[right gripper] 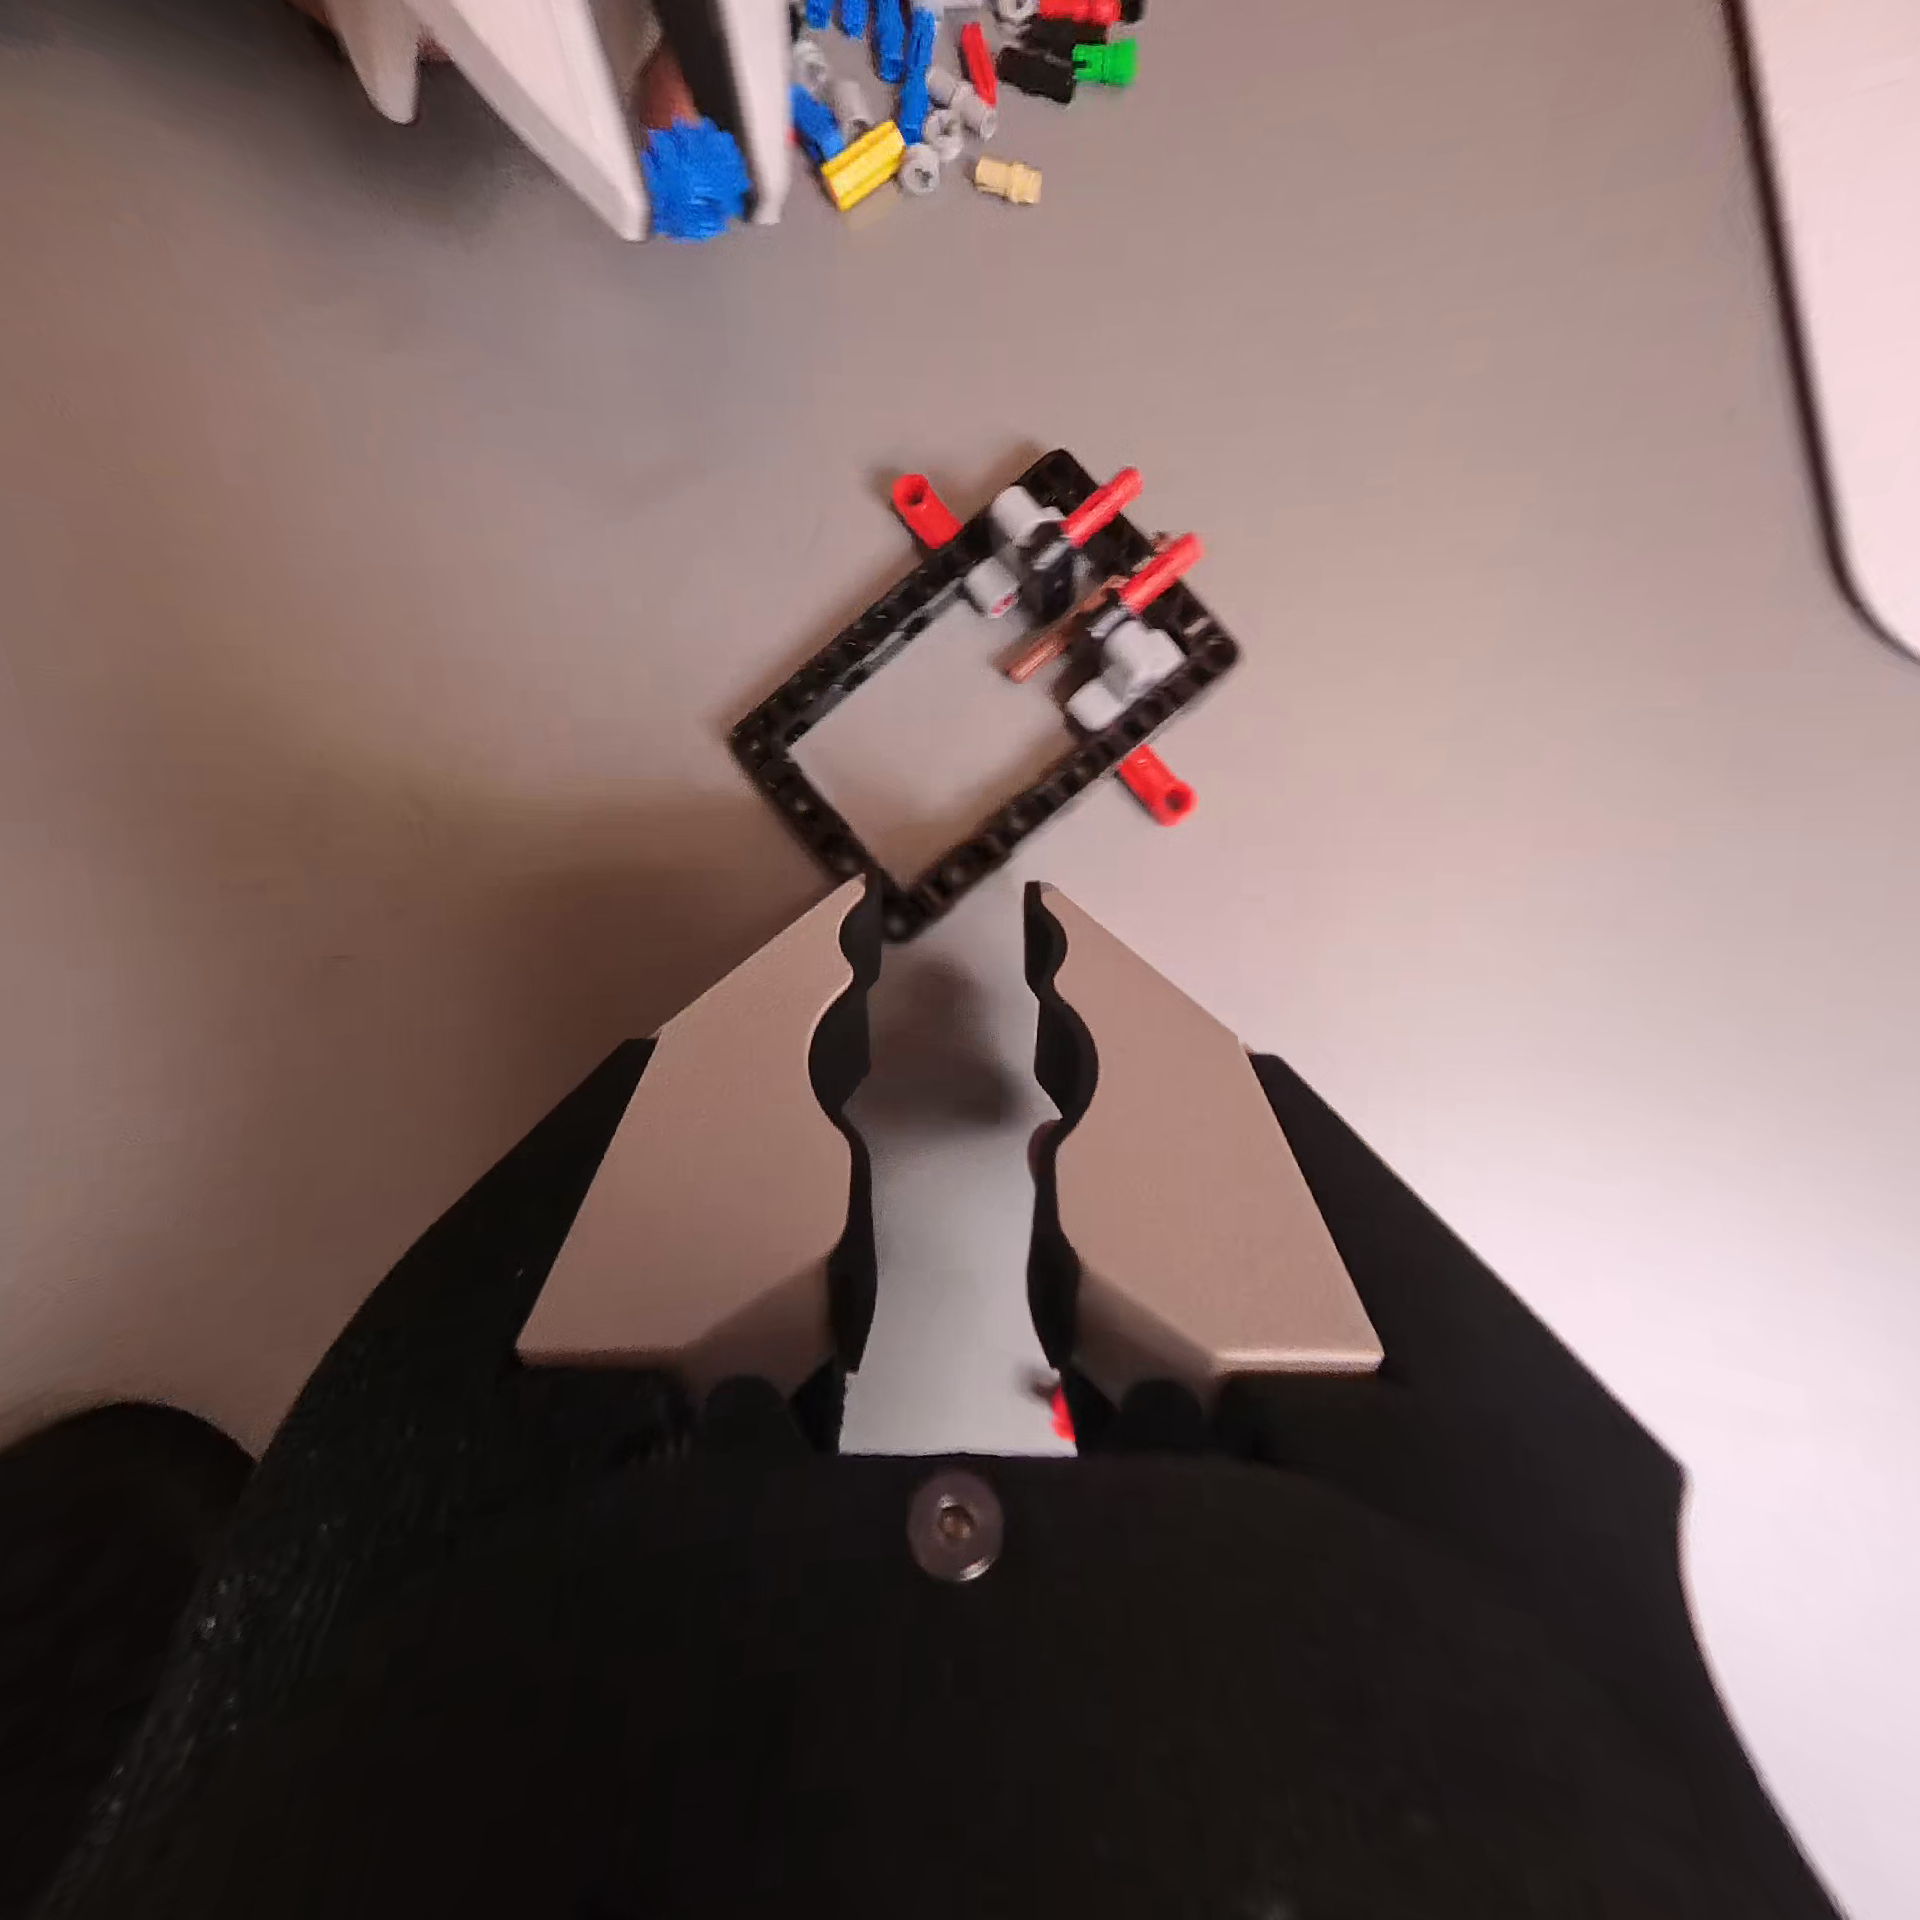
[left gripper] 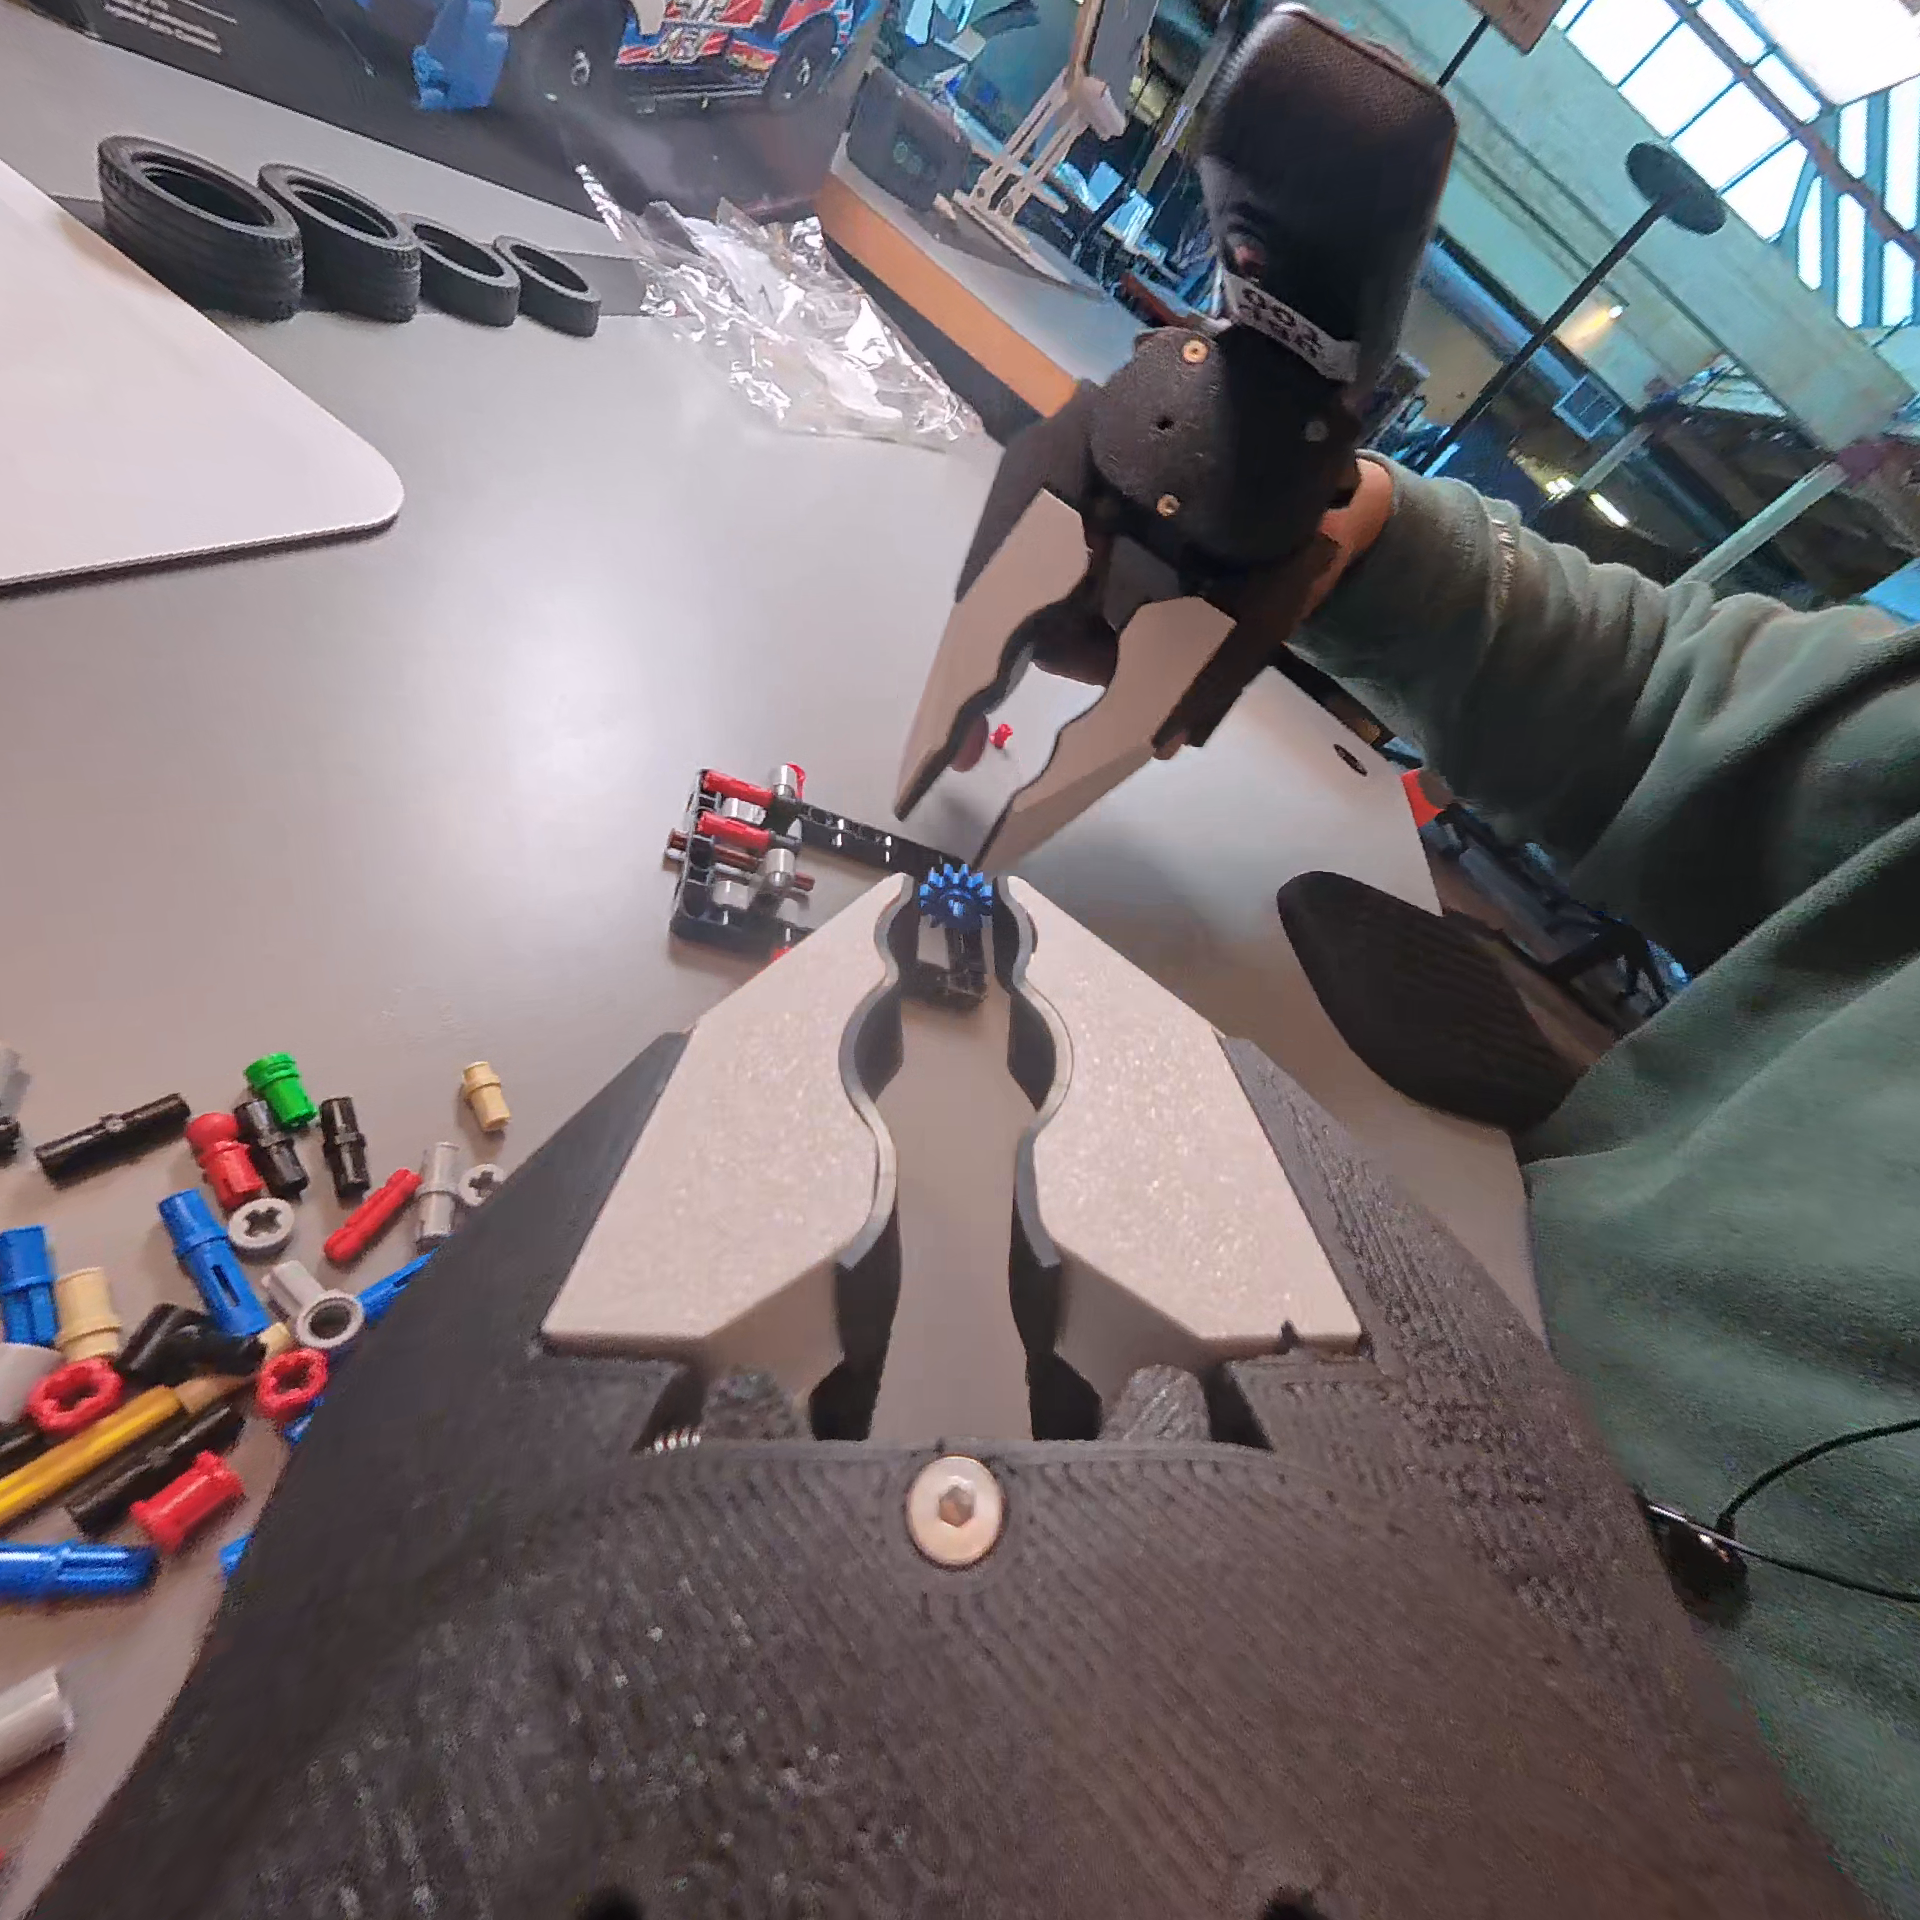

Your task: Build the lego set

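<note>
My left gripper [left gripper: 953, 883] is shut on a small blue gear [left gripper: 945, 902] at its fingertips, and a small black part [left gripper: 948, 971] sits between the fingers just behind the gear. A black rectangular frame [left gripper: 862, 836] with red pins and grey connectors lies flat on the grey table beyond it. My right gripper [right gripper: 951, 894] is open and empty, hovering above the frame's near corner [right gripper: 831, 655]. In the left wrist view it [left gripper: 945, 831] points down just above the gear. The gear [right gripper: 694, 177] also shows at the top left of the right wrist view.
A pile of loose coloured pins and axles [left gripper: 208, 1247] lies left of my left gripper and shows in the right wrist view [right gripper: 935, 94]. Several black tyres [left gripper: 343, 249], a white mat [left gripper: 156, 436] and crumpled plastic bags [left gripper: 779, 312] sit farther back. A green sleeve [left gripper: 1662, 831] fills the right. There is about 10 centimetres between the tips of the two grippers.
</note>
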